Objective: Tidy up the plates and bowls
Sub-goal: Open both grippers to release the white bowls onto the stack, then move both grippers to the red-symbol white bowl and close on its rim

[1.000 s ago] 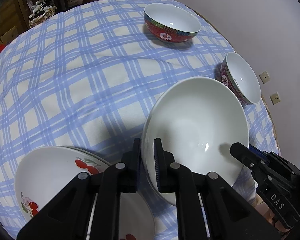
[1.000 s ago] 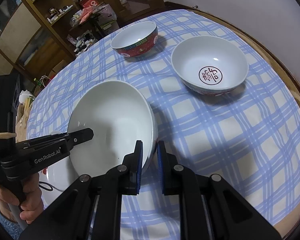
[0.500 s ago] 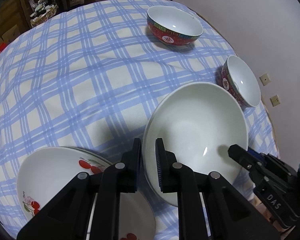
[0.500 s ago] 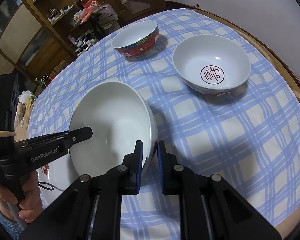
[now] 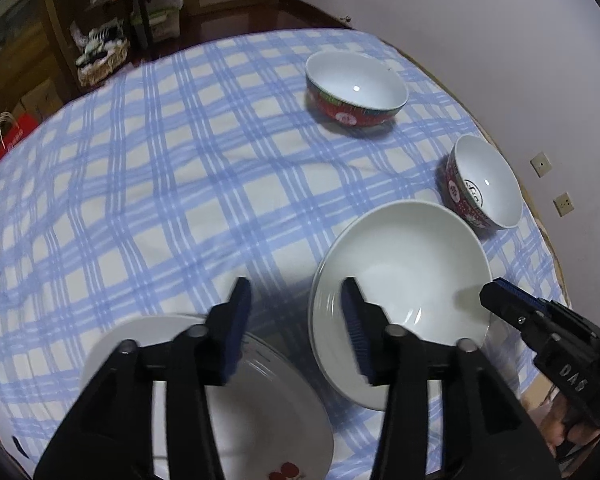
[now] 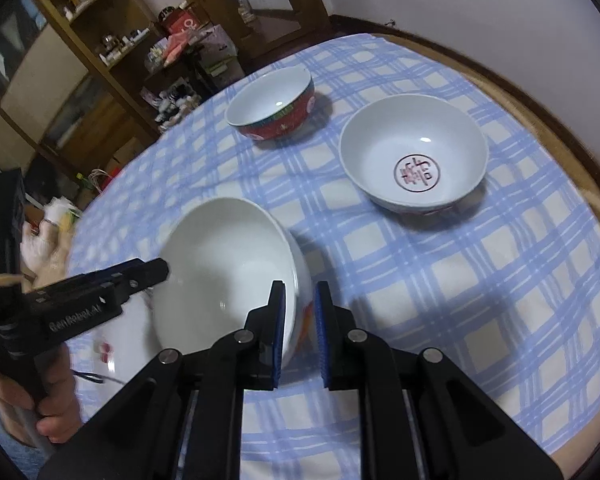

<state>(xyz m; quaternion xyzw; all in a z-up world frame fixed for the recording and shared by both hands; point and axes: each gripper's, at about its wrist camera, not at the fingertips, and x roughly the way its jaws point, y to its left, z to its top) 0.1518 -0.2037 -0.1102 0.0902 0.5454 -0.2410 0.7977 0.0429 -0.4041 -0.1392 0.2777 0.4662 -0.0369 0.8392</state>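
A large white bowl (image 5: 404, 272) sits tilted near the table's front, beside a white plate with a cherry pattern (image 5: 260, 400). My left gripper (image 5: 296, 316) is opening: its jaws stand wide apart on either side of the bowl's near rim, and the pads do not touch it. In the right wrist view my right gripper (image 6: 300, 320) is shut on the opposite rim of the white bowl (image 6: 224, 272). The left gripper's tip (image 6: 156, 272) reaches over the bowl's far edge there. The right gripper's tip (image 5: 496, 292) shows at the bowl's right rim.
A red patterned bowl (image 5: 356, 92) stands at the back of the blue checked tablecloth (image 5: 180, 184). A second red bowl with a red character inside (image 6: 414, 160) stands at the right near the table edge. Wooden shelves (image 6: 80, 80) stand beyond. A hand (image 6: 56, 420) holds the left gripper.
The left gripper's jaws have opened off the white bowl's rim, and it has risen a little. The right gripper stays shut on the bowl.
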